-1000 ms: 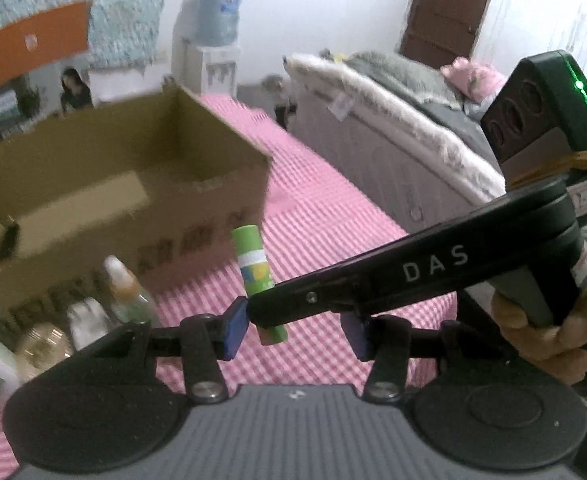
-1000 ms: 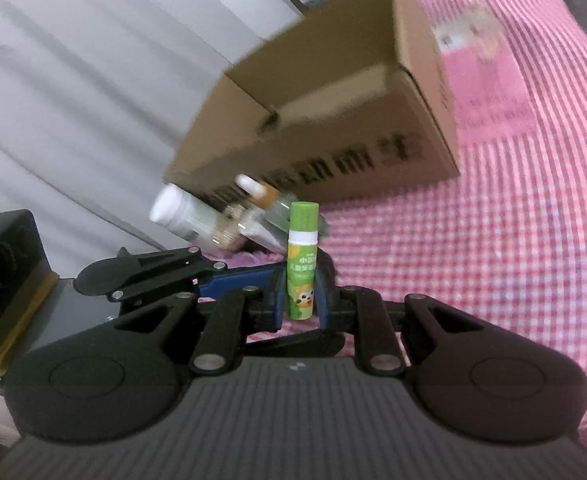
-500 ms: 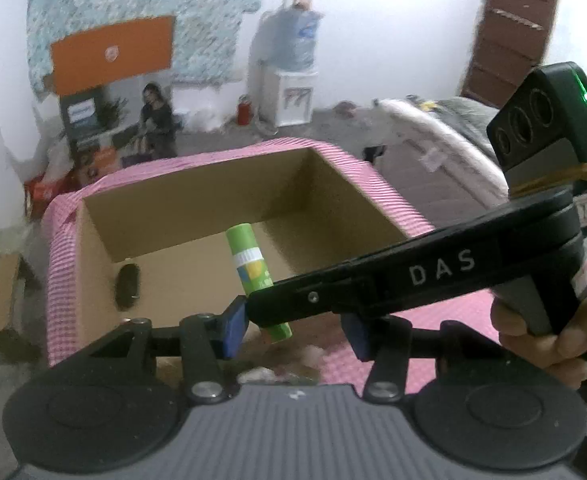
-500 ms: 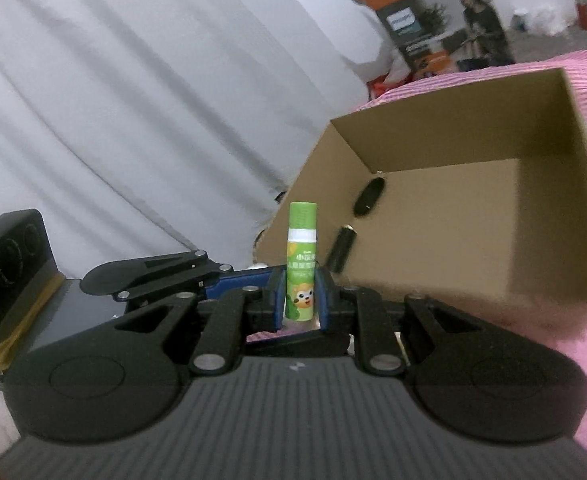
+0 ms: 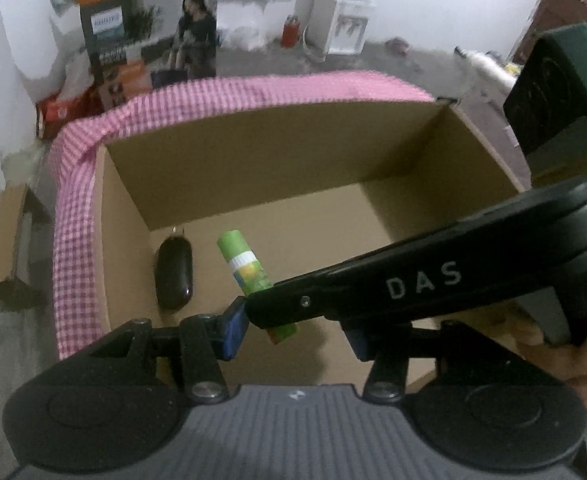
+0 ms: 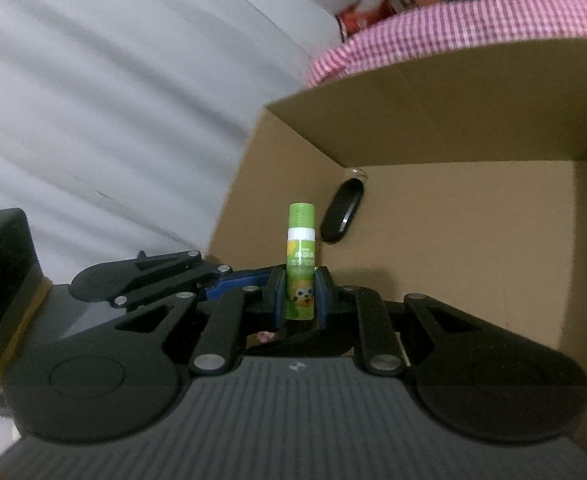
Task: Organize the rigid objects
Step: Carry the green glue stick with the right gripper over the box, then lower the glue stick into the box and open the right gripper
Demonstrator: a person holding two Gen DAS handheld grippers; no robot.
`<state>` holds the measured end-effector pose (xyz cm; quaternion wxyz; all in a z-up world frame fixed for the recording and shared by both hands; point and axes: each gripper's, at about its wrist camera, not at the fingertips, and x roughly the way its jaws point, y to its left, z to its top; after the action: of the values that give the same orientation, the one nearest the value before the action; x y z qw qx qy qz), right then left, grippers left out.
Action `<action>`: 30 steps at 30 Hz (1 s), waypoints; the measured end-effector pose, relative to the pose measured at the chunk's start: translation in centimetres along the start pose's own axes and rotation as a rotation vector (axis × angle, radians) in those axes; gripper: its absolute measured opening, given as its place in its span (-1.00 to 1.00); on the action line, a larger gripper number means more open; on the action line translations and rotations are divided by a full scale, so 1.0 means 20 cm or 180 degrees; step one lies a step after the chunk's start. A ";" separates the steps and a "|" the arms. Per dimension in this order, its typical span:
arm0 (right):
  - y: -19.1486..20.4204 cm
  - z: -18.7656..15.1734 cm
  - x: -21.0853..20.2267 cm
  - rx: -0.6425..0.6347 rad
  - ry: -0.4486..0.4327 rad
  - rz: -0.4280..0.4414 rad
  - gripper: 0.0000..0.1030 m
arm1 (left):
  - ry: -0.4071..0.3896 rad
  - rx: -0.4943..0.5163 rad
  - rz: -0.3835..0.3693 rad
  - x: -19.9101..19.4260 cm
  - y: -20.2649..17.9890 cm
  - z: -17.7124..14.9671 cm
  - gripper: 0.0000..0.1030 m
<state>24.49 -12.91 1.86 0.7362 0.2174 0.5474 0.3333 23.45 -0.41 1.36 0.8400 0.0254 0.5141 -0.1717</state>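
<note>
While right gripper point(image 6: 300, 294) jaws clamp one glue stick point(image 6: 301, 256), left gripper point(image 5: 295, 334) jaws gape, empty (one black case point(image 5: 174, 276) in box point(image 5: 277, 168)).

Your cardboard box point(image 5: 253, 152) is plain matt brown paperboard, smooth inside. The dark oval case point(image 5: 174, 276) on its floor has a glossy plastic sheen. The green glue stick point(image 6: 300, 268) looks like smooth plastic with a printed label. The pink checked cloth point(image 5: 73, 208) is woven fabric. Your right gripper point(image 6: 300, 294) is matt black plastic
</note>
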 end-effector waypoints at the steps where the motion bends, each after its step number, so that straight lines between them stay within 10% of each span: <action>1: -0.02 0.01 0.04 0.0044 0.0051 -0.0020 -0.71 | 0.0043 -0.0020 -0.0001 0.02 0.02 0.00 -0.01; 30: -0.03 0.05 -0.01 -0.0038 0.0165 -0.0210 -0.49 | -0.0277 0.0036 -0.0046 -0.21 -0.06 -0.06 0.54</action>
<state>25.54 -13.35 1.95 0.7336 0.1861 0.5712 0.3177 20.35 -0.10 4.63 0.8601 0.0190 0.4763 -0.1817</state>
